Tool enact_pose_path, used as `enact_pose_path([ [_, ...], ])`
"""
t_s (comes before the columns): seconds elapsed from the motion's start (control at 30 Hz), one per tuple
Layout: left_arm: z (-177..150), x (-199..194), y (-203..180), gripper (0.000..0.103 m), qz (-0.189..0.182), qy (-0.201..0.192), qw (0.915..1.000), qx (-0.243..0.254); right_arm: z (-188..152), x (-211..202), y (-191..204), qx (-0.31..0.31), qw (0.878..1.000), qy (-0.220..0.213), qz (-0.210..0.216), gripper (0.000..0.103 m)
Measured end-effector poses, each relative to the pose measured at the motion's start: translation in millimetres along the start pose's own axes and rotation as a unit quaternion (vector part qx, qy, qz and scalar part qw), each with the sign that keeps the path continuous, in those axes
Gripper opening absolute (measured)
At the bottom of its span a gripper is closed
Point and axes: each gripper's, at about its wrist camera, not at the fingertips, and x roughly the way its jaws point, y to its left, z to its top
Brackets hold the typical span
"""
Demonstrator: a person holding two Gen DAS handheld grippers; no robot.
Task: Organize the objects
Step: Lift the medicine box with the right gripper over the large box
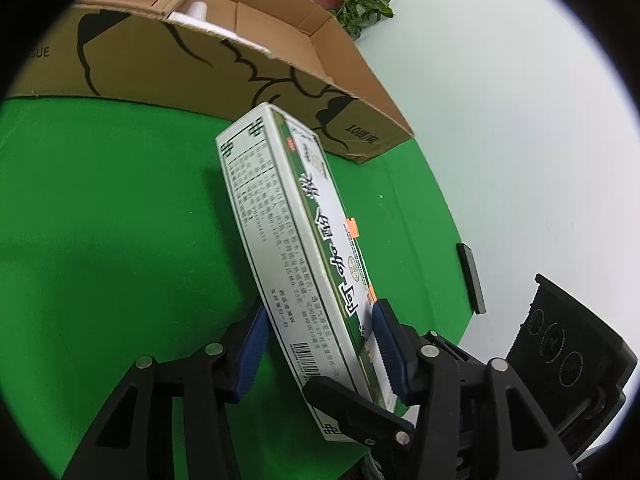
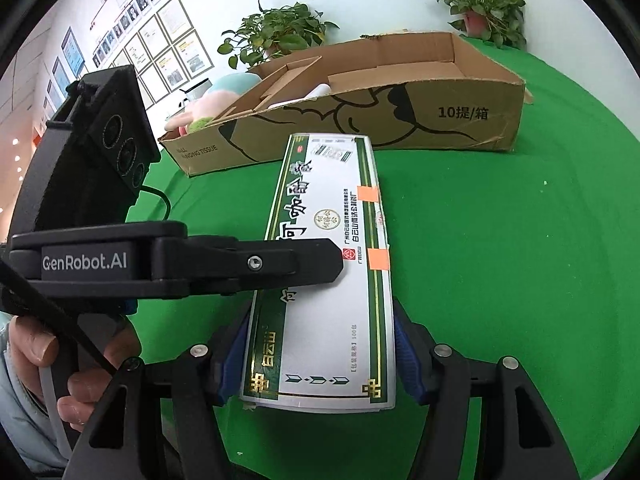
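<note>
Only right view shows hand point(image 2: 44, 344), second plant point(image 2: 276, 36)

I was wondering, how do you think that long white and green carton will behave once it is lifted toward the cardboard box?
The carton probably stays stiff: its edges look straight. Being long and gripped near one end by the right gripper, it may droop or twist. Its glossy faces could slip, though the left gripper also clamps it, which should steady it.
</note>
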Motion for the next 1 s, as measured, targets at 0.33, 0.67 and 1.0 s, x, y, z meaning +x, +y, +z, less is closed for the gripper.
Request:
enact_pose_path([
  [0.33, 17.8, -41.3, -45.9, 0.044, 0.003, -0.041, 0.9970, 0.066, 23.7, -37.1, 22.4, -0.024, 0.996, -0.078, -0.040, 0.059],
  [0.67, 78.2, -71.4, -77.8, 0.044, -0.009, -0.087, 0.9884, 0.124, 78.3, -67.1, 38.9, -0.052, 0.987, -0.140, -0.067, 0.059],
  [1.0, 138.9, -69.7, -112.1, 0.044, -0.017, -0.113, 0.9800, 0.163, 133.6, -83.2, 39.2, -0.068, 0.978, -0.172, -0.094, 0.059],
])
